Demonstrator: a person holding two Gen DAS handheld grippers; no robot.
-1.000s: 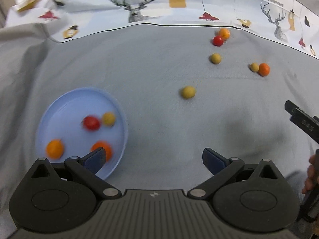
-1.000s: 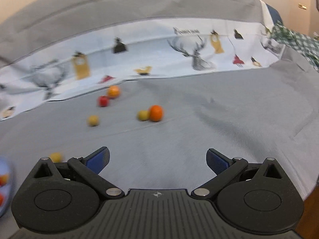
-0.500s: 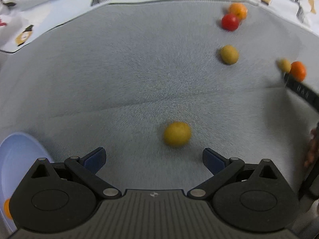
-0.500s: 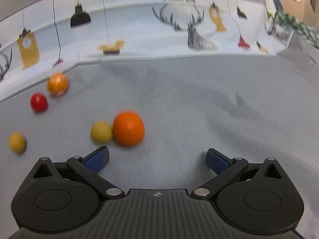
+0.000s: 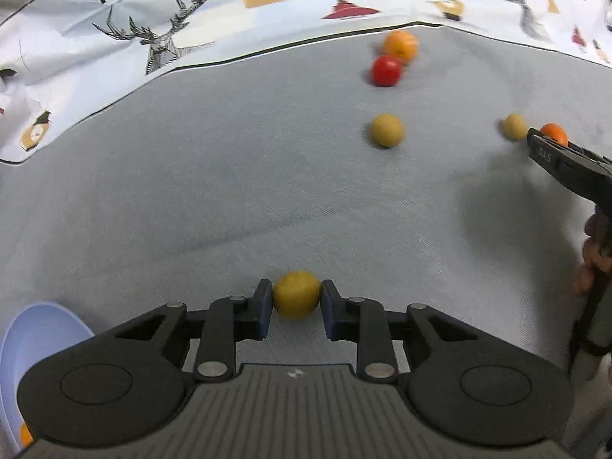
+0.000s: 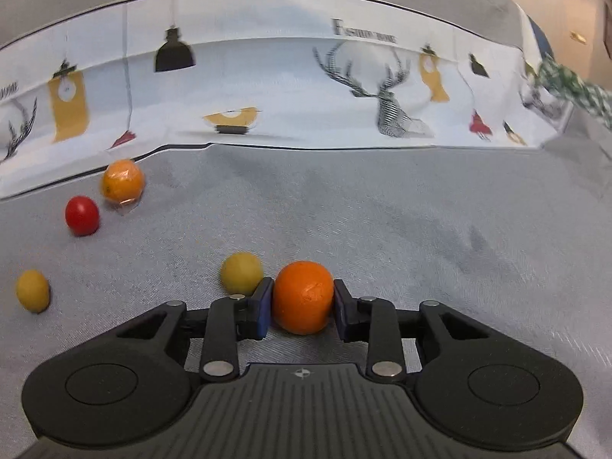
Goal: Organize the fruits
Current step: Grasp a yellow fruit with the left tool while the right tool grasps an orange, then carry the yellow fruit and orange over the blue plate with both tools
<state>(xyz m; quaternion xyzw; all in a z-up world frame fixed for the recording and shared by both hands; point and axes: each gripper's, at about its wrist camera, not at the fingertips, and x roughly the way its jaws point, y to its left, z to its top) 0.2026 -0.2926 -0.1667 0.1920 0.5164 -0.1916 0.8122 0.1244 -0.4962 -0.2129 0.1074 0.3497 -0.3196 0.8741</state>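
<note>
A grey cloth [image 5: 191, 199] is covering the work surface, with a white printed cloth [image 6: 290, 88] of deer and lamps lying along its far edge. The left gripper [image 5: 297, 302] is clamping a yellow fruit [image 5: 297, 293] between its 2 blue pads, right down on the grey cloth. The right gripper [image 6: 303, 304] is closing its jaws on an orange fruit [image 6: 303, 296], the pads pressing both sides. A second yellow fruit [image 6: 241, 272] is sitting just beside that gripper's left finger. Farther off, a red fruit [image 6: 82, 215] and a paler orange fruit [image 6: 122, 180] are lying close together near the printed cloth, and a third yellow fruit [image 6: 33, 290] is lying apart at the left. A pale blue plate [image 5: 34, 340] is showing at the lower left of the left wrist view.
</note>
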